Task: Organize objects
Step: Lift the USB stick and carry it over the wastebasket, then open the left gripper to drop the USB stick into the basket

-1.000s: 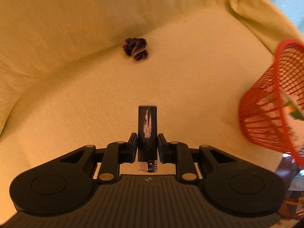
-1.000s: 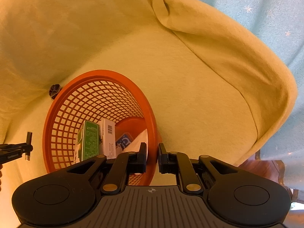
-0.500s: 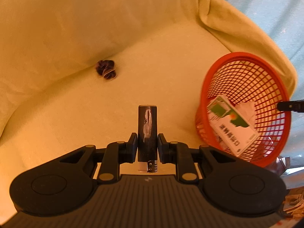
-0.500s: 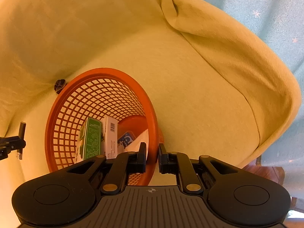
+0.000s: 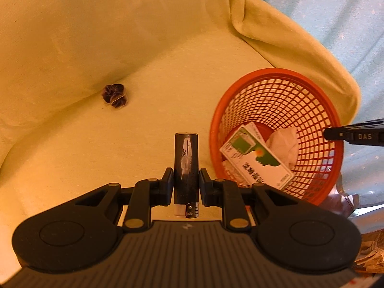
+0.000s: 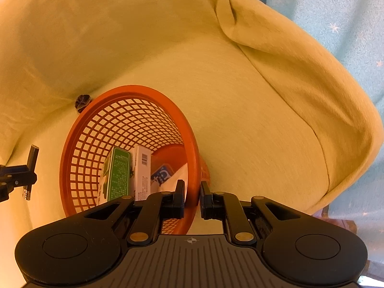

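Black lighter (image 5: 186,168) pinched upright in left claw (image 5: 186,184), above yellow sofa cover (image 5: 144,124), beside orange mesh basket (image 5: 268,81). Right claw (image 6: 192,198) clamped on basket rim, basket tilted. Purple scrunchie (image 5: 114,95) well apart, against backrest.

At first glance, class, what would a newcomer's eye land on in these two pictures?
First, the orange basket, tilted on the yellow sofa, its rim pinched by the right gripper, with a green-and-white box and crumpled paper inside. Next, the black lighter clamped upright in the left gripper, just left of the basket. Last, a dark scrunchie lying alone where seat meets backrest.
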Demonstrator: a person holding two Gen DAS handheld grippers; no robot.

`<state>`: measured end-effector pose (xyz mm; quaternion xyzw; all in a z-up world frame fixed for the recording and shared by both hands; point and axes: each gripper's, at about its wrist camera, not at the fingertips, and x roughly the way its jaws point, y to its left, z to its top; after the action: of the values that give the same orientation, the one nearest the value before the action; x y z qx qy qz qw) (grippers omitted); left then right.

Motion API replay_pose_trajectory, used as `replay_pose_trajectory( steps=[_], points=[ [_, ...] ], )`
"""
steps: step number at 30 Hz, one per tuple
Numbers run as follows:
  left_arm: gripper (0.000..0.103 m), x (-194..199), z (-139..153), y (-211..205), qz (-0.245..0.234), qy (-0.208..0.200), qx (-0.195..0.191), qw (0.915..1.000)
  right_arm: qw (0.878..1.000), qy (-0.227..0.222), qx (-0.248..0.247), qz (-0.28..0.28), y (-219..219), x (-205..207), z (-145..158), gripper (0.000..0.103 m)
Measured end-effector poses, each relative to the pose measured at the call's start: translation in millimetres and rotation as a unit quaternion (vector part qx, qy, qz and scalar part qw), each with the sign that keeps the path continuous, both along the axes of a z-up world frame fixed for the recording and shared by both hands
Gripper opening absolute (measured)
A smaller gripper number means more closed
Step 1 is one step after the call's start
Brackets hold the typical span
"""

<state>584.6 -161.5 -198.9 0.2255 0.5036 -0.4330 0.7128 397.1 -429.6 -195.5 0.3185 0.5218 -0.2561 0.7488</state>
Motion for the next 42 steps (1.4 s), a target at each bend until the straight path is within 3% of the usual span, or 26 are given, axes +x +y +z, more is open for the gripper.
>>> replay_pose_trajectory(
  steps=[38, 42],
  points=[
    [0.018, -29, -5, -48, -0.042, 0.009, -0.008, 0.999, 1.0, -0.008, 0.006, 0.018, -2, -1, -2, 0.009],
    [0.026, -30, -4, -51, -0.046, 0.001, -0.015, 0.9988, 1.0, -0.009, 0.007, 0.019, -1, 0, -2, 0.009]
  ],
)
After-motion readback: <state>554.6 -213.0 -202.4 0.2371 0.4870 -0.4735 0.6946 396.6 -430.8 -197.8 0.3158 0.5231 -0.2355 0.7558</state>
